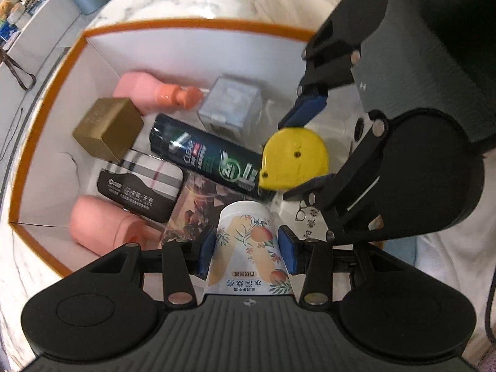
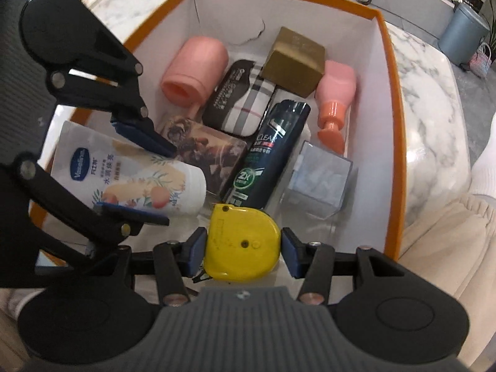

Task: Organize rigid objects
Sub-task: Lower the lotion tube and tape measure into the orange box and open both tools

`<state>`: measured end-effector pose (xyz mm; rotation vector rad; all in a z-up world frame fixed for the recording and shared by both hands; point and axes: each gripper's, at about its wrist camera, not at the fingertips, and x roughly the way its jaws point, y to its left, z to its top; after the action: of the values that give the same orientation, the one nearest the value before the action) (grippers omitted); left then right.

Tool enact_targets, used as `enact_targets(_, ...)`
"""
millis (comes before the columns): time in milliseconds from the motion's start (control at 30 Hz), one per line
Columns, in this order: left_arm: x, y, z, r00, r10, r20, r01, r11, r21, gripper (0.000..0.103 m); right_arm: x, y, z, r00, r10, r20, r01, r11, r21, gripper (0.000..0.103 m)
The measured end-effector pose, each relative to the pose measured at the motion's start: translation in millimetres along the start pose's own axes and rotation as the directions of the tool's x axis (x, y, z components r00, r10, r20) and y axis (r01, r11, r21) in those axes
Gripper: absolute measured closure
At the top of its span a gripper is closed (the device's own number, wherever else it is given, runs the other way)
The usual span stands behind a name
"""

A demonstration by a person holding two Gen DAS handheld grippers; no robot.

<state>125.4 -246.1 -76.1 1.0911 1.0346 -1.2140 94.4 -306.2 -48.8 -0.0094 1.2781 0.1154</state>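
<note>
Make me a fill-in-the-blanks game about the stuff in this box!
1. The right gripper holds a tape measure coloured ____.
2. The left gripper holds a white lotion tube with the brand name ____ on it.
3. The box has a rim coloured ____.
4. The gold block rests partly on a case with a ____ pattern.

Missing words: yellow; Vaseline; orange; plaid

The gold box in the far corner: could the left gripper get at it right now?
Probably not yet. The left gripper is already shut on the Vaseline tube, so it would need to set that down first. The gold box itself lies on top, uncovered, inside the orange-rimmed box.
</note>
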Motion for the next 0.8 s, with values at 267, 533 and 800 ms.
enact_targets(267, 4.1, -3.0, -1.0, 1.0, -0.008, -0.024, 0.009, 0.999, 0.031, 0.052, -1.2, -1.4, 1.1, 0.999, -0.014, 0.038, 0.013, 1.0, 0.028, 0.052)
enact_targets(533, -0.2, -5.6, 0.2, 0.999, -0.002, -0.042, 0.004, 0.998, 0.055, 0.052, -12.4, -4.4, -1.2, 0.992, -0.026, 0.123, 0.019, 0.998, 0.063, 0.052)
enact_targets(800, -7.6, -0.4, -2.2, 0.999, 0.016, -0.041, -0.015, 0.999, 0.029, 0.042, -16.0, -5.5, -2.7, 0.988, -0.029, 0.149, 0.018, 0.997, 0.076, 0.052)
